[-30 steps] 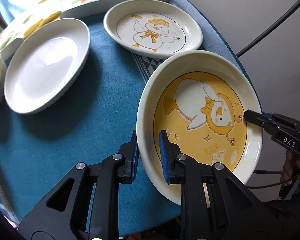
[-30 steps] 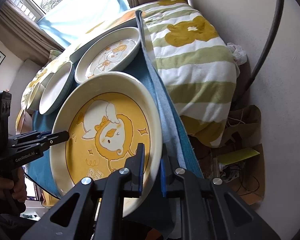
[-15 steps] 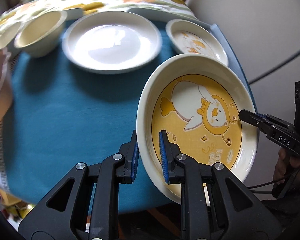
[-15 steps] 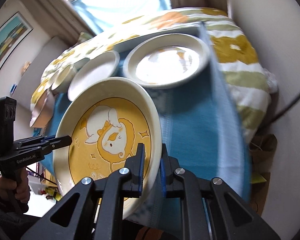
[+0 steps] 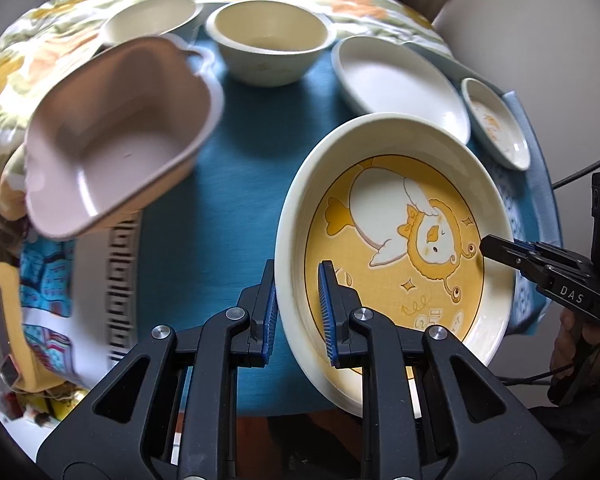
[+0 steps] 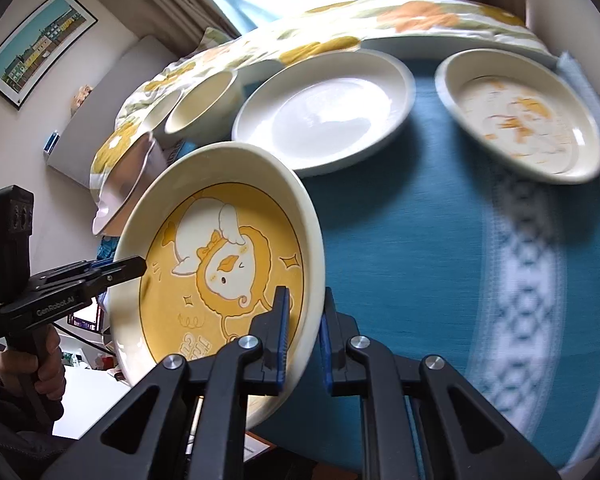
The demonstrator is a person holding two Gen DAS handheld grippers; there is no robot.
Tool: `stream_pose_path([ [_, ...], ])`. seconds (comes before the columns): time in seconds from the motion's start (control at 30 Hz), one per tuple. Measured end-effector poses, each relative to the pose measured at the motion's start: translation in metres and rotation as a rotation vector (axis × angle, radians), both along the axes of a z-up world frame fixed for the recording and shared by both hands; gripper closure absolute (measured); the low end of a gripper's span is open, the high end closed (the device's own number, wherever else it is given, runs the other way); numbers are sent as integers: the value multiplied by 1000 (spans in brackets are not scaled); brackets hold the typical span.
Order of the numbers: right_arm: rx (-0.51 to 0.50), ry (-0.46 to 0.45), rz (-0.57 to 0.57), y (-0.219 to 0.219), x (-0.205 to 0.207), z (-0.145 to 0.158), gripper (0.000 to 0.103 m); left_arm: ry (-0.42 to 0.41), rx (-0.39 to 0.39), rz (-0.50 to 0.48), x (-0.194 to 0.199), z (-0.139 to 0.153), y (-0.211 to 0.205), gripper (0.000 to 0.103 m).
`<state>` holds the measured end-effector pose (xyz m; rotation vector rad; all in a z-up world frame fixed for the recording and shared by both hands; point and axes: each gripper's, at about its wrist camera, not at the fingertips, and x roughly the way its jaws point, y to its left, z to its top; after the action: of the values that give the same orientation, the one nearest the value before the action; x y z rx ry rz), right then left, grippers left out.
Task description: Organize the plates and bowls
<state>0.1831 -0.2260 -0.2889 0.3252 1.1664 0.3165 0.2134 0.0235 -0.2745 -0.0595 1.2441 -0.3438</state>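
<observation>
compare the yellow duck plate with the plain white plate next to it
The yellow duck plate has a yellow centre with a cartoon duck; the plain white plate has no picture. The duck plate is tilted and held off the cloth, its rim clamped by the left tool and the right tool; the white plate lies flat on the blue tablecloth, untouched. Both are round, with cream raised rims.
</observation>
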Motion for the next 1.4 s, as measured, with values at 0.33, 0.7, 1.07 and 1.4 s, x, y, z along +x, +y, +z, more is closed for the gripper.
stream_pose_path([
  [0.33, -22, 12, -15, 36, 14, -23, 90, 29, -5, -20, 15, -32, 33, 86],
  [0.7, -27, -11, -59, 38, 14, -24, 90, 34, -20, -31, 16, -36, 37, 82],
  [1.07, -44, -12, -104, 36, 11, -25, 81, 9, 31, -34, 24, -37, 24, 41],
  [1.4, -51, -90, -139, 40, -2, -12, 25, 5, 52, -17, 21, -33, 22, 40],
])
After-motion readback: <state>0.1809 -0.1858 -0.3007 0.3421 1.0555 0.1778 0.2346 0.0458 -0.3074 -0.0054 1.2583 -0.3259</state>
